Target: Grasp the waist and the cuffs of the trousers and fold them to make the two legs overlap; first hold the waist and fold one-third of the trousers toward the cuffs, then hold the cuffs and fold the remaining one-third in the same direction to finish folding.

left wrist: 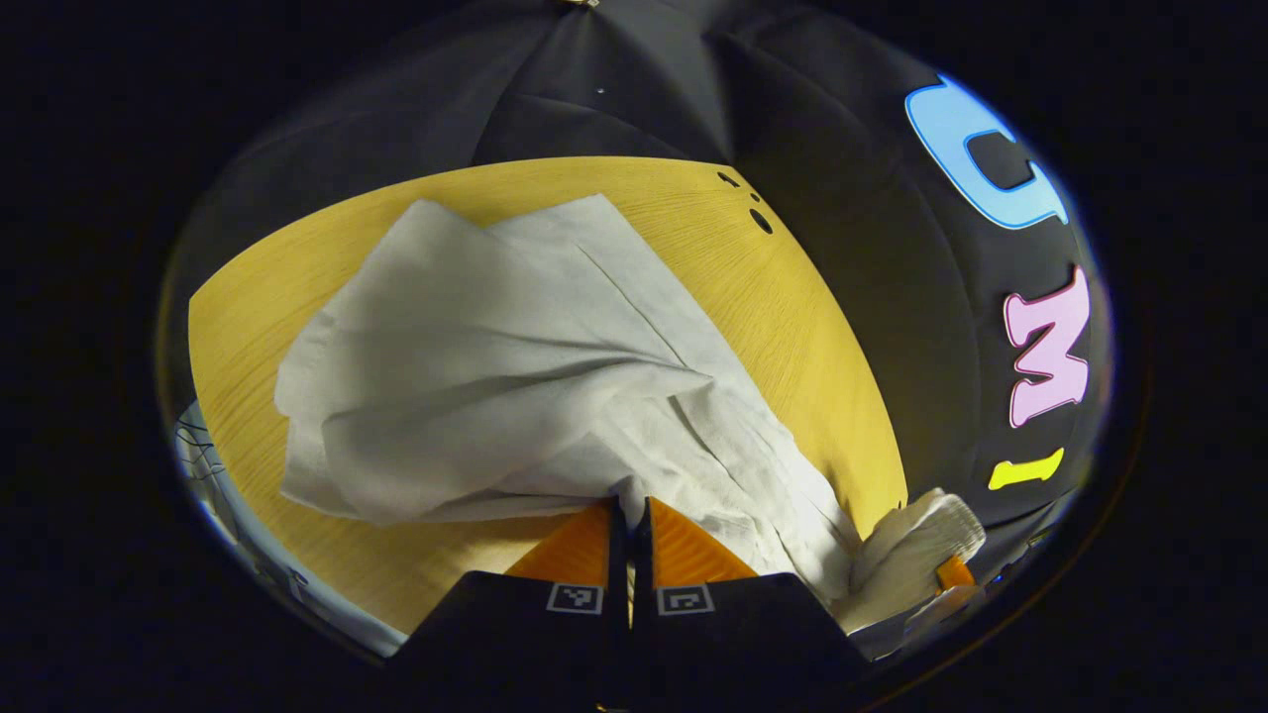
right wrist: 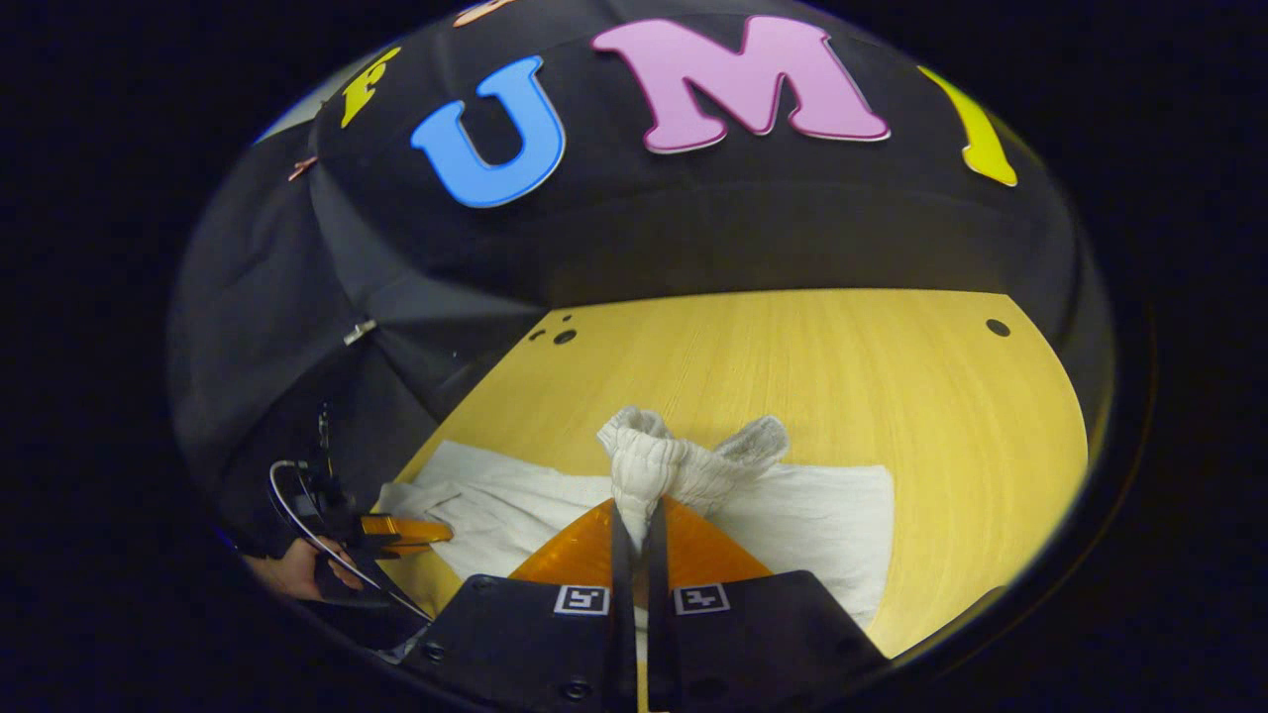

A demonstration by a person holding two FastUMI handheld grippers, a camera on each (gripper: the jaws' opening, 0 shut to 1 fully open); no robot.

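In the left gripper view, the trousers (left wrist: 475,376) cover much of the worktop (left wrist: 248,327), and their near fold runs behind the left gripper (left wrist: 630,515), so the pinched cloth itself is out of sight. In the right gripper view, the right gripper (right wrist: 634,525) hides the waist's lower edge. The person's hand (right wrist: 297,569) is cut off at the picture's rim and dim.

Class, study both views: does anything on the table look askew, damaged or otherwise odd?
Nothing is damaged or spilled. The white trousers lie rumpled and skewed on the wooden table, fabric bunched where the left hand-held gripper pinches it. The right hand-held gripper grips a gathered, ribbed edge. That fits folding under way.
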